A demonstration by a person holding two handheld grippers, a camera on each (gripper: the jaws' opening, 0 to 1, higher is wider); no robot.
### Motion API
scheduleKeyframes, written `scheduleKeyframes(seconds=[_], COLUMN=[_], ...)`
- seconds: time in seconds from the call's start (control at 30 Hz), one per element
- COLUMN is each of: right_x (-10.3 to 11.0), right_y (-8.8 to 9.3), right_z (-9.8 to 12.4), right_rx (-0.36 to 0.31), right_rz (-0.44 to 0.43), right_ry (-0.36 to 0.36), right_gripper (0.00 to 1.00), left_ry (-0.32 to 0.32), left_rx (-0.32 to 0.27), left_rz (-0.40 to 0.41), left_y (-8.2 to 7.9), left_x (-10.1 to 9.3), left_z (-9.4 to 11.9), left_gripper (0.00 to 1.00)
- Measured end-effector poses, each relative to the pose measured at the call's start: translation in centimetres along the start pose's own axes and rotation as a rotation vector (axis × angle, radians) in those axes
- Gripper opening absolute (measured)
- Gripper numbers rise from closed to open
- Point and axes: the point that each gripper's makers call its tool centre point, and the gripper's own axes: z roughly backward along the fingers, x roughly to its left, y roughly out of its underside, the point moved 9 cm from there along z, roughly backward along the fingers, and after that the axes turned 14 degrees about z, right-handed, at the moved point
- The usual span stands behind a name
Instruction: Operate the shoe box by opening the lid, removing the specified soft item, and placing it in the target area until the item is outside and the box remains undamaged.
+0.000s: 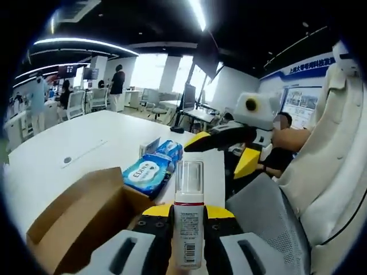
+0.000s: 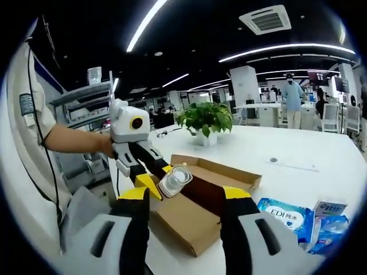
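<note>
Removal step: left gripper (image 1: pixel 188 229) clamps a bottle (image 1: pixel 188 215) above the open shoe box (image 1: pixel 80 212); right gripper (image 2: pixel 186 215) open, empty; next, placing.

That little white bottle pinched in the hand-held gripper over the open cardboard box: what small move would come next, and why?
Probably carry the bottle sideways, away from the cardboard box, toward bare white table and lower it there. The left hand-held gripper is clamped on it, held above the box with the flaps open, so it is already out. The blue wipes pack lies beside the box; steer clear of it.
</note>
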Motion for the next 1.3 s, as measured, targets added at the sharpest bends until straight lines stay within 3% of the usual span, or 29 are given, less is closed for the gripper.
scheduleKeyframes(seconds=[0.27,0.7,1.3], right_x=[0.4,1.2,1.1], right_y=[-0.7,-1.2,-1.0], right_z=[-0.7,-1.8,-1.9], right_rx=[-0.042,-0.064,-0.028], right_rz=[-0.034,-0.027,0.04], right_ry=[-0.038,-0.076,-0.059], right_gripper=[0.36,0.25,0.2], left_ry=[0.066,0.124,0.08], left_rx=[-0.085,-0.128,-0.101], left_rz=[0.023,-0.028,-0.076], left_y=[-0.2,-0.1,0.0], left_x=[-0.7,-1.4,-0.7], left_z=[0.0,-0.5,-1.1], left_gripper=[0.19,0.19,0.2])
